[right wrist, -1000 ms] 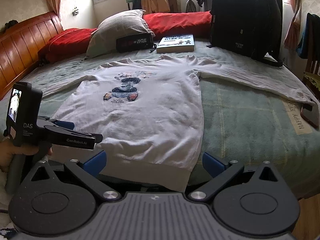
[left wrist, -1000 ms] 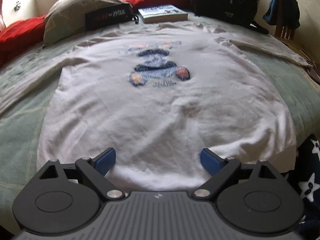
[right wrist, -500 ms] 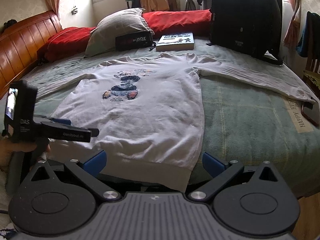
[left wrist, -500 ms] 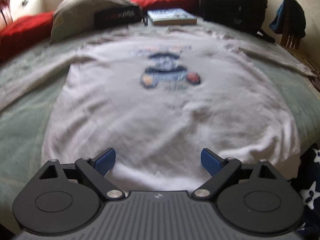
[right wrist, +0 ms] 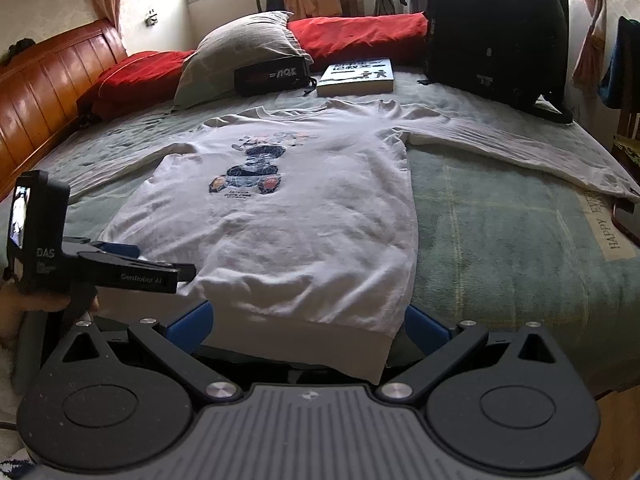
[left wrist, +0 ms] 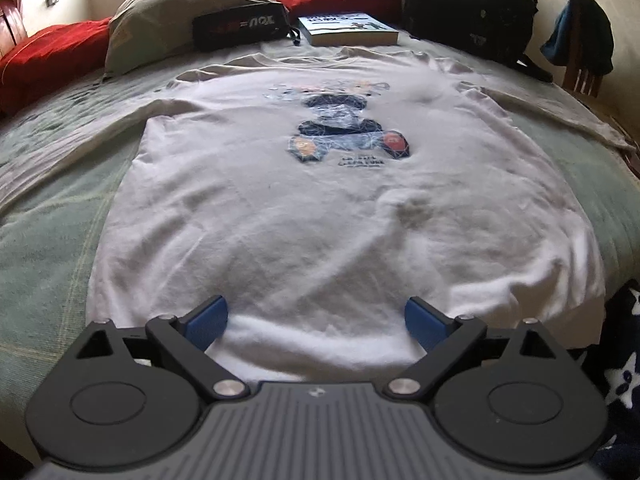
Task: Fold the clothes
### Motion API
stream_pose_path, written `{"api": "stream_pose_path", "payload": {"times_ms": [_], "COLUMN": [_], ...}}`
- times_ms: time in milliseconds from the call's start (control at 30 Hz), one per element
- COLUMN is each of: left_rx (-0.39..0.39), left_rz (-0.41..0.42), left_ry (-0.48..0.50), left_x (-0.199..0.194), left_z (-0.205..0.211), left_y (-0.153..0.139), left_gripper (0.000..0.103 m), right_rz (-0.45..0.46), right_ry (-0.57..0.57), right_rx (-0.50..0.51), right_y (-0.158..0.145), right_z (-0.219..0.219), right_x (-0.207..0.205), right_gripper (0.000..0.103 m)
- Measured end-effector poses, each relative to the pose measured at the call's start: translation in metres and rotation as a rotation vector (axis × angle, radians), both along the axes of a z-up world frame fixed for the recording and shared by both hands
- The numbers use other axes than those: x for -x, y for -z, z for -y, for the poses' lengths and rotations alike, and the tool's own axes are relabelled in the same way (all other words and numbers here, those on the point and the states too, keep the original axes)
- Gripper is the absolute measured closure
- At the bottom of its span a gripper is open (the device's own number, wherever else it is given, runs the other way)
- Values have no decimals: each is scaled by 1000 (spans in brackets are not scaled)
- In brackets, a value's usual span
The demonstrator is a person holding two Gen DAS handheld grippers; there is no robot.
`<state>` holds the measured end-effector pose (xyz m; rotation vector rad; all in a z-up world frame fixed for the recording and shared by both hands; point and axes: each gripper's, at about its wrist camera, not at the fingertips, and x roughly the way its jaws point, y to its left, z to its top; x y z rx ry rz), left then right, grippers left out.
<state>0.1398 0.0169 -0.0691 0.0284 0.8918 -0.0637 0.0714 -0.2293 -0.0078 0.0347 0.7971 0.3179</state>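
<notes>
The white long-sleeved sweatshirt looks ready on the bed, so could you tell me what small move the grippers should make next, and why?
Probably lower the left gripper onto the near hem and close on it. The white long-sleeved sweatshirt with a bear print lies flat and unfolded on the green bedspread, sleeves spread. Both the left gripper and the right gripper are open and empty, and the hem sits between the left one's blue fingertips.

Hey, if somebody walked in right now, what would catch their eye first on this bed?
A white sweatshirt with a blue bear print lies flat, face up, in the middle of the green bedspread, sleeves spread to both sides. Behind it, red pillows line the head of the bed, with a book and a black backpack near the collar. Both grippers, left and right, are open at the hem.
</notes>
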Motion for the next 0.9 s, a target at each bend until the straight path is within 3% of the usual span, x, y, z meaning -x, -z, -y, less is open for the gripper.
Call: {"api": "stream_pose_path", "payload": {"times_ms": [267, 433, 533, 700, 900], "left_rx": [-7, -30, -11, -5, 24], "left_rz": [81, 50, -17, 4, 9], "left_ry": [37, 35, 15, 21, -36], "left_x": [0, -8, -13, 0, 8], "left_z": [9, 6, -1, -5, -14], "left_y": [-23, -16, 1, 2, -4], "left_gripper": [8, 8, 8, 6, 6], "right_rz": [5, 5, -3, -17, -28], "right_ry": [15, 12, 15, 10, -10], "right_rx": [-15, -25, -27, -50, -58], "right_y": [0, 0, 3, 7, 11], "right_z": [6, 7, 7, 7, 4], "right_x": [1, 1, -1, -5, -7], "right_gripper": [0, 0, 0, 0, 0]}}
